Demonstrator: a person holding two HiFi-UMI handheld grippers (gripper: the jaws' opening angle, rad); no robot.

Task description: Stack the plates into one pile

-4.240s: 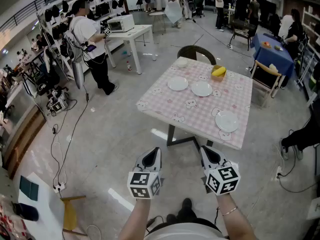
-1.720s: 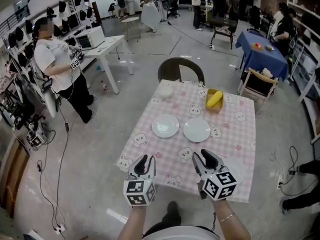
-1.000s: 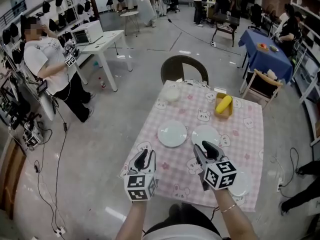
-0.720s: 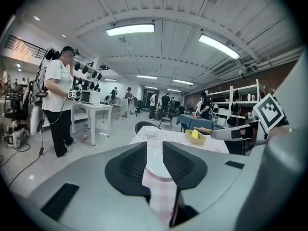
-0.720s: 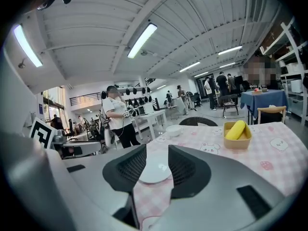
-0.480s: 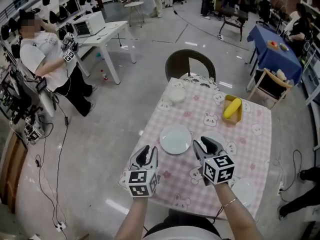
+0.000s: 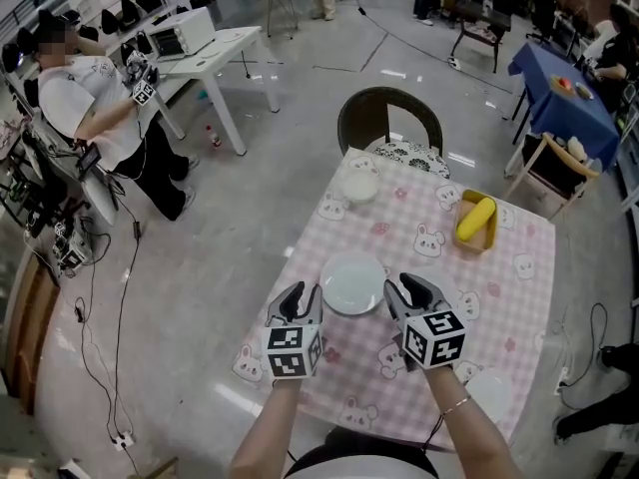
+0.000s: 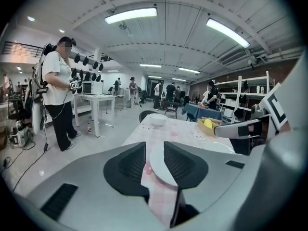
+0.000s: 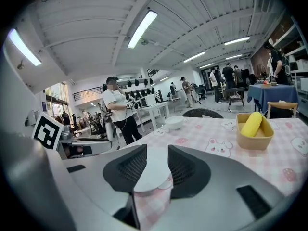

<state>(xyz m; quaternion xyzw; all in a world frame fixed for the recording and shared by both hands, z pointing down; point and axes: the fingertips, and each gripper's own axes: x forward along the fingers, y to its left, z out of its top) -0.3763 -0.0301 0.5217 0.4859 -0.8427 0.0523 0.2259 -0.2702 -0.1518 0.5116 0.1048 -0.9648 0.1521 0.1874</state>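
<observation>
On the pink checked table [image 7: 519, 297], one white plate [image 7: 351, 283] lies between your two grippers, near both. Your left gripper [image 7: 298, 300] has its jaws spread, just opening wider, with nothing between them. Your right gripper [image 7: 407, 292] is spread too, just narrowing slightly, also empty. A second plate [image 7: 491, 395] sits well apart, by the table's near right edge

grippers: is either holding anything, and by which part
Nothing is held. The left gripper has just been opening, the right gripper closing a little; both stand open, and neither touches the white plate ahead.
</observation>
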